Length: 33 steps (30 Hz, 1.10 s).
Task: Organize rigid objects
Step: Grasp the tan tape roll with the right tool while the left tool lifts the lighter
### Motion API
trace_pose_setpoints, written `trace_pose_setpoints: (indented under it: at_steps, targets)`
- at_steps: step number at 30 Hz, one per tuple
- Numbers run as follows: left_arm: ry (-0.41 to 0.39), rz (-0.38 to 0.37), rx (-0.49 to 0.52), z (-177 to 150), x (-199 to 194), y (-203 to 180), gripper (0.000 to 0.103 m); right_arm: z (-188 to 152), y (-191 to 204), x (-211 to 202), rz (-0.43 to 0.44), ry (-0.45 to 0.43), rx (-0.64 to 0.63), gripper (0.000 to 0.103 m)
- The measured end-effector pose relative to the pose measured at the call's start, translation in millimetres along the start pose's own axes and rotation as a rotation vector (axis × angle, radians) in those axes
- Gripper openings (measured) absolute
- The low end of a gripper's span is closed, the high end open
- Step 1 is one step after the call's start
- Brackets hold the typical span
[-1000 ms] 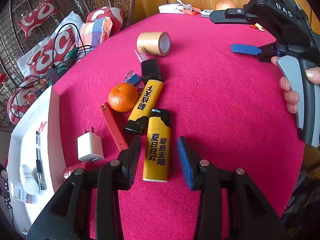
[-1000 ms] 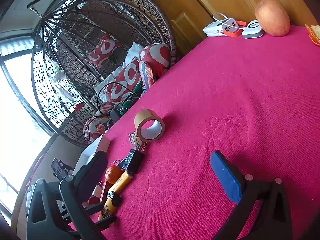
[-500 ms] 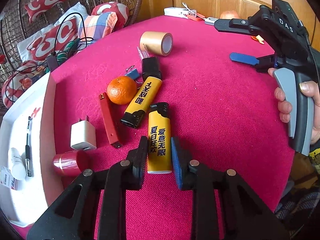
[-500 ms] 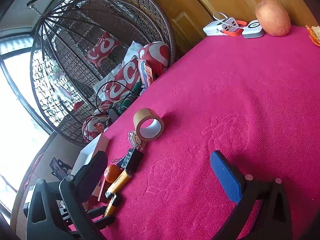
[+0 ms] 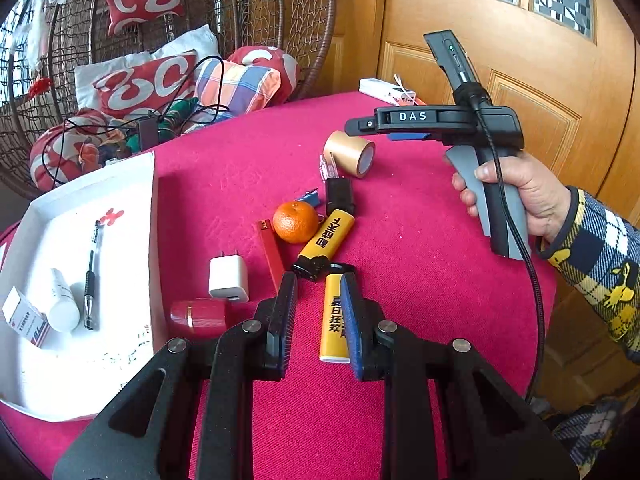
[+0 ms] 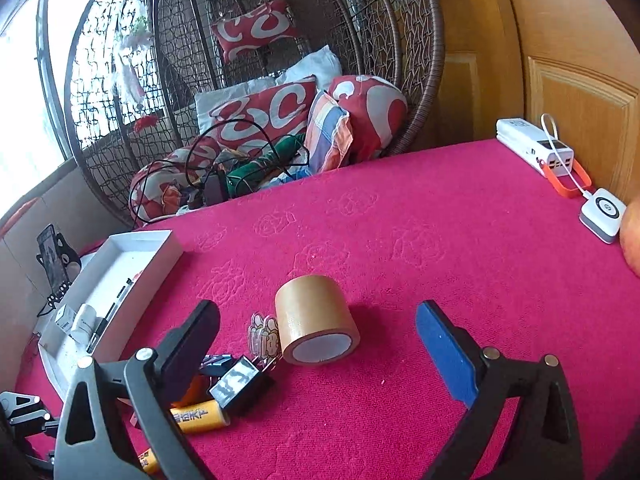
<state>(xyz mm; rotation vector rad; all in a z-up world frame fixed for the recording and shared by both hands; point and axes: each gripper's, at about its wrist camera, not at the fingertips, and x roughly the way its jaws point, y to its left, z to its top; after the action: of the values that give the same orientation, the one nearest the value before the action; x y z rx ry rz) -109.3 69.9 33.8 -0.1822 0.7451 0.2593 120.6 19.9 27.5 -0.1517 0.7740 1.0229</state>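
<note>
Gripping a yellow lighter point(image 5: 333, 320) between its nearly closed fingers, the left gripper point(image 5: 318, 316) is above the pink tablecloth point(image 5: 420, 240), the lighter's black head jutting past the fingertips toward a second yellow lighter point(image 5: 326, 242) and an orange point(image 5: 295, 221). Left of the fingers lie a white charger point(image 5: 228, 278), a red lighter point(image 5: 271, 254) and the white tray point(image 5: 132, 184). The right gripper point(image 6: 316, 332) is spread wide, a tape roll point(image 6: 316, 320) on the cloth between its fingers, untouched.
</note>
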Motion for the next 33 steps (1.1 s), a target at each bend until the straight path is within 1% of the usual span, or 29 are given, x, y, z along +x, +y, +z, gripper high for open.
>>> trace_pose_setpoints:
  at_steps: [1, 2, 5, 6, 8, 10, 11, 12, 14, 16, 18, 20, 21, 23, 25, 28, 33]
  targets:
    - [0.008, -0.003, -0.006, -1.2, 0.8, 3.0, 0.022, -1.2, -1.4, 9.1, 0.012, 0.034, 0.003, 0.077]
    - [0.016, -0.010, -0.008, -2.7, 1.8, 4.6, 0.022, -3.4, -2.1, 15.1, 0.018, 0.054, 0.006, 0.075]
    - [0.033, -0.038, -0.009, -6.3, 6.7, 0.9, 0.022, -7.5, 0.0, 28.6, 0.004, 0.086, -0.011, 0.075]
    - [0.043, -0.044, -0.006, -6.8, 10.1, -2.3, 0.022, -7.6, -1.0, 31.2, 0.008, 0.081, -0.004, 0.075]
    - [0.067, -0.035, 0.016, -7.6, 17.7, -10.2, 0.023, -7.5, -3.8, 39.1, 0.005, 0.108, 0.012, 0.075]
    - [0.095, -0.020, 0.044, -10.1, 26.0, -19.3, 0.023, -7.3, -3.3, 38.8, 0.010, 0.109, 0.011, 0.075]
    - [0.115, -0.014, 0.056, -11.5, 31.4, -22.2, 0.023, -7.7, -2.2, 38.0, 0.028, 0.116, 0.001, 0.060]
    - [0.136, -0.009, 0.061, -13.8, 36.6, -24.8, 0.023, -9.0, -1.3, 37.0, 0.036, 0.122, -0.006, 0.055]
    - [0.148, 0.024, 0.074, -17.0, 43.0, -26.7, 0.032, -14.0, -1.5, 29.2, 0.030, 0.111, -0.007, 0.054]
    - [0.171, 0.016, 0.051, -18.9, 49.8, -22.8, 0.033, -20.1, -5.1, 15.4, 0.052, 0.086, 0.022, 0.054]
    - [0.163, 0.005, 0.027, -18.0, 51.9, -18.9, 0.033, -26.2, -9.1, -3.5, 0.079, 0.047, 0.062, 0.052]
    - [0.157, 0.007, 0.038, -17.5, 53.3, -18.9, 0.033, -32.0, -9.9, -26.5, 0.104, -0.010, 0.089, 0.052]
    - [0.149, 0.010, 0.053, -17.9, 53.6, -20.6, 0.032, -34.5, -8.8, -38.9, 0.115, -0.040, 0.098, 0.052]
    - [0.137, 0.002, 0.051, -18.9, 52.0, -22.6, 0.023, -38.7, -4.6, -62.9, 0.138, -0.104, 0.111, 0.052]
    - [0.121, -0.001, 0.038, -19.0, 48.5, -22.9, 0.023, -41.7, 2.1, -84.3, 0.166, -0.166, 0.115, 0.052]
    - [0.069, 0.015, 0.043, -15.8, 33.7, -24.6, 0.023, -41.7, 14.5, -105.7, 0.193, -0.225, 0.105, 0.052]
    - [-0.032, 0.041, 0.020, -3.2, 1.5, -19.0, 0.023, -38.8, 38.5, -125.6, 0.234, -0.267, 0.055, 0.052]
